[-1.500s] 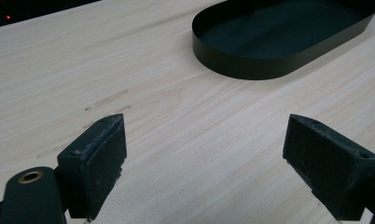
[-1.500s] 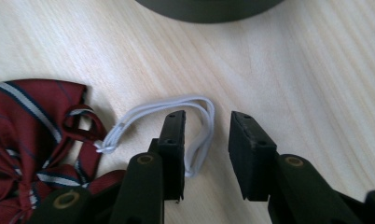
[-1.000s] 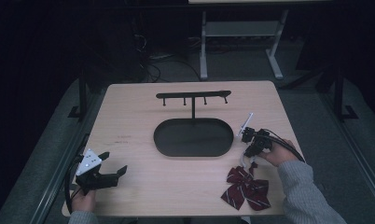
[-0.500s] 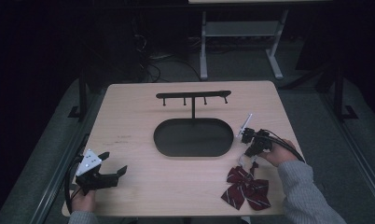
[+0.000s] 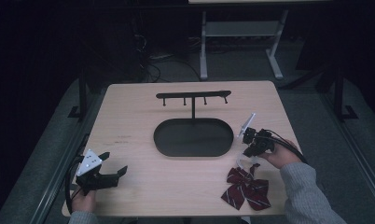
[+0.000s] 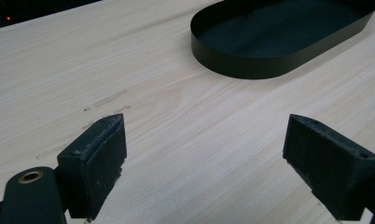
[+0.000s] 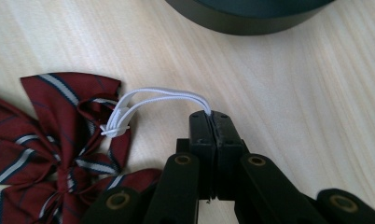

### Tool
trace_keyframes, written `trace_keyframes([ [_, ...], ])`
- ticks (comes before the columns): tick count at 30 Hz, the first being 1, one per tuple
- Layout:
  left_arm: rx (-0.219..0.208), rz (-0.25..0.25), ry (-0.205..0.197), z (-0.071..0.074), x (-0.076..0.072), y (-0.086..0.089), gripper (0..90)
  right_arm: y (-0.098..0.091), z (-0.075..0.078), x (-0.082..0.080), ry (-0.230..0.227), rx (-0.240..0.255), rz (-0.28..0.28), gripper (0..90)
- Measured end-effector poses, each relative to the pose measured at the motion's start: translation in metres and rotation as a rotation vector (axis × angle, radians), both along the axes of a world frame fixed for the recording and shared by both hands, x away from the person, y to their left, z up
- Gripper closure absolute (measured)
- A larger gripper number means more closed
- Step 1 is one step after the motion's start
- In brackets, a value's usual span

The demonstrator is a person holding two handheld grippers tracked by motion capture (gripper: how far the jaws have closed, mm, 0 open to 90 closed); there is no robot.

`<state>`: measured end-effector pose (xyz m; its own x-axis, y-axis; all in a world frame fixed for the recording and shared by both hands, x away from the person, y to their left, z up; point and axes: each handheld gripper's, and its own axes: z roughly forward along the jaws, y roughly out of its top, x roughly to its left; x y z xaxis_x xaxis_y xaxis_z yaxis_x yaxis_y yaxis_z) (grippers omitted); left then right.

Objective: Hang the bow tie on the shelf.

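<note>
White elastic [image 7: 163,99] pinched in right gripper [image 7: 212,114] | left gripper [image 6: 204,154] wide, level

High view: dim, surroundings near black; table [image 5: 129,121] evenly lit from above, shadows soft, no glare. Gripper views: brighter, wood grain sharp, near fingers [image 6: 94,158] slightly soft; mild stretching at edges.
</note>
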<state>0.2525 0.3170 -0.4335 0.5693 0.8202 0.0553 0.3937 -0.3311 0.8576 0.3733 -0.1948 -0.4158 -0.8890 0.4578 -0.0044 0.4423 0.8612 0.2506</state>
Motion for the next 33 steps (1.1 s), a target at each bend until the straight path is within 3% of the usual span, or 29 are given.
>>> trace_keyframes([
  [16,0.0,0.002,-0.001,0.0,0.0,0.0,13.1,0.014,0.036,-0.013,-0.041,0.044,0.08,88.3],
  [33,0.004,0.001,-0.003,0.0,0.0,-0.001,13.1,0.018,0.063,-0.028,-0.086,0.067,0.121,88.3],
])
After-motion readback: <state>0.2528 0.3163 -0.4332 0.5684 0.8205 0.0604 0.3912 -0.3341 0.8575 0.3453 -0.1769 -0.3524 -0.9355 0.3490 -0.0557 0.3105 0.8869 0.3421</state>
